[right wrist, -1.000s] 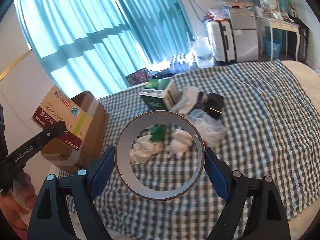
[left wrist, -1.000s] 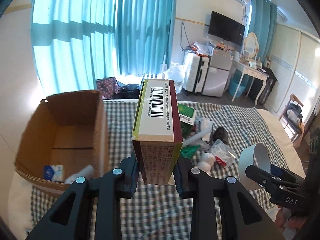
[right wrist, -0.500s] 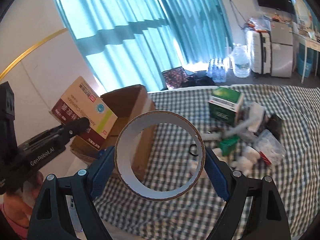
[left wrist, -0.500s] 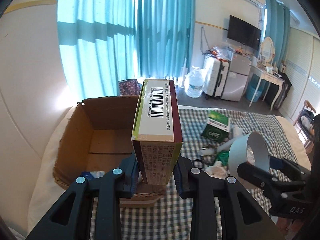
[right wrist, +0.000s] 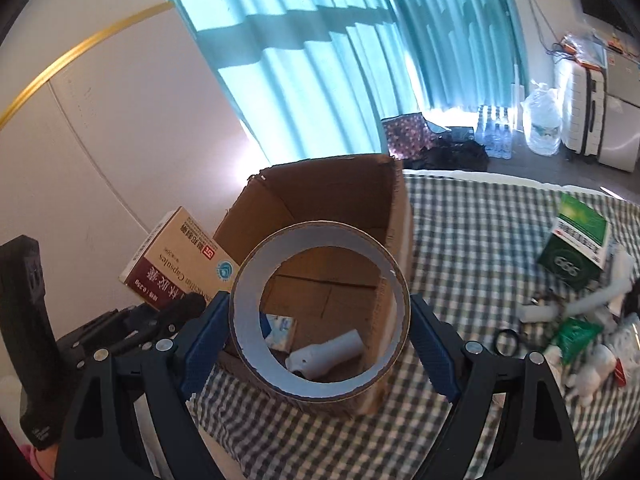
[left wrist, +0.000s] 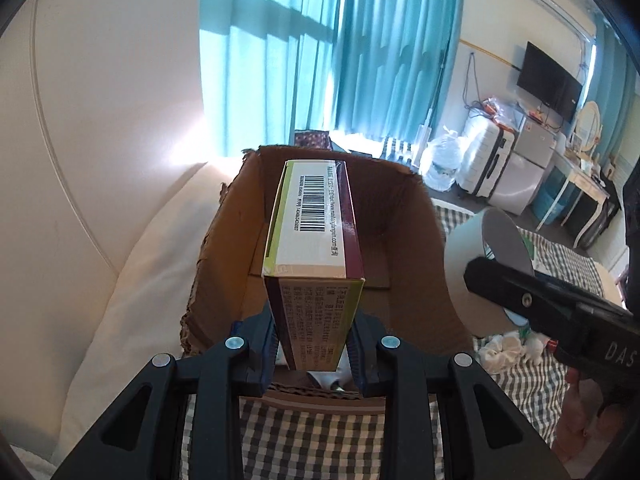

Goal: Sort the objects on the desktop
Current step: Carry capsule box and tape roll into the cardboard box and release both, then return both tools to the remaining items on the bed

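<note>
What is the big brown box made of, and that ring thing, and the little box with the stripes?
The big brown box looks like plain matte cardboard: ragged torn edges. The ring seems a roll of tape on a card core, smooth pale inside. The little box looks like thin printed card, slightly glossy, with a barcode.

Cardboard box (right wrist: 340, 216) stands on checked cloth (right wrist: 480, 232). Medicine carton (left wrist: 316, 240) is above its opening; tape roll (right wrist: 320, 308) at its right. Clutter pile (right wrist: 580, 320) lies farther right.
</note>
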`<state>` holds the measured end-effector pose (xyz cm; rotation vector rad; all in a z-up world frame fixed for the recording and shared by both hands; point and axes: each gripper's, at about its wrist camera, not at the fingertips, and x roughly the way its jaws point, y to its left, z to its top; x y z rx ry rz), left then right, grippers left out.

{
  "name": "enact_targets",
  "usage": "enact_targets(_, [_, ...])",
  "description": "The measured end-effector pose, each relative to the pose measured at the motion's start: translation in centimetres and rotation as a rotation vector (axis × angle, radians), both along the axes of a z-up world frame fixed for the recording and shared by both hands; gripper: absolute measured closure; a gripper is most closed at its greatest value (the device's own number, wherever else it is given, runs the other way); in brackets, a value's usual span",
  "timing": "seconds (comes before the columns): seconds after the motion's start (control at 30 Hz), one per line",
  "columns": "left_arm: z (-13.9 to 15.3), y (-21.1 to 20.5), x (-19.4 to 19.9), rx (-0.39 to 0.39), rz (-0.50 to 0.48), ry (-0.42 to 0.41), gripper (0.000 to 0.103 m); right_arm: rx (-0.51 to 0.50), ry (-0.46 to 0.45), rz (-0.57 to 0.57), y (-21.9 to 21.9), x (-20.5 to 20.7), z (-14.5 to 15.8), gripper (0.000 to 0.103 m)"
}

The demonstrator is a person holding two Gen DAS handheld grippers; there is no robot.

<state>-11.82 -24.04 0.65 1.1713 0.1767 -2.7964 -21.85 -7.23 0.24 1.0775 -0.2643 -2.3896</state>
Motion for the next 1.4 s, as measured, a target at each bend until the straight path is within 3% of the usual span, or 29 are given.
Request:
enact_targets(0.1, [-0.2,-0.5,-0.3,0.004,0.002,-0.005,0.058,-0.020,-0.024,-0.007,-1.0,-1.5,-0.5,0.016])
enact_targets(0.17, [-0.1,-0.7,-0.4,0.026,0.005,-0.007,0.031,-0.028,-0.044,-0.020,-1.2,-2.1,-0.6,0.010])
enact_targets(0.23, [0.2,-0.6,-0.3,0.045,0.000,-0.001,0.030,-0.044,-0.056,-0.032,-0.9,-2.5,-0.7,0.008])
enact_targets(0.4, [1.2,1.5,0.1,0.004,-0.017,0.013,0.017,-0.096,-0.049,-0.089,1.8,-1.3,-0.5,0.008])
enact_targets(0.57, [2.1,4.8,1.8,-0.014,-0.023,0.040,0.003,-0.030,0.014,-0.184,6.3,1.3,0.2,0.008])
enact_targets(0.87, [3.5,14.1,3.7,0.014,-0.119,0.109,0.000,0.131,0.136,-0.406,18.7,7.4,1.7,0.008])
enact_targets(1.1, [-1.2,20.3,4.5,0.044,-0.153,0.063,0.000,0.162,0.081,-0.542,28.2,10.7,-2.2,0.008])
enact_targets(1.27, [-5.2,23.2,4.4,0.061,-0.147,-0.004,0.000,0.180,0.069,-0.513,31.0,11.2,-5.6,0.008])
enact_targets(1.4, [-7.3,24.6,3.6,0.023,-0.150,-0.049,0.000,0.190,0.020,-0.494,32.2,9.7,-7.2,0.008])
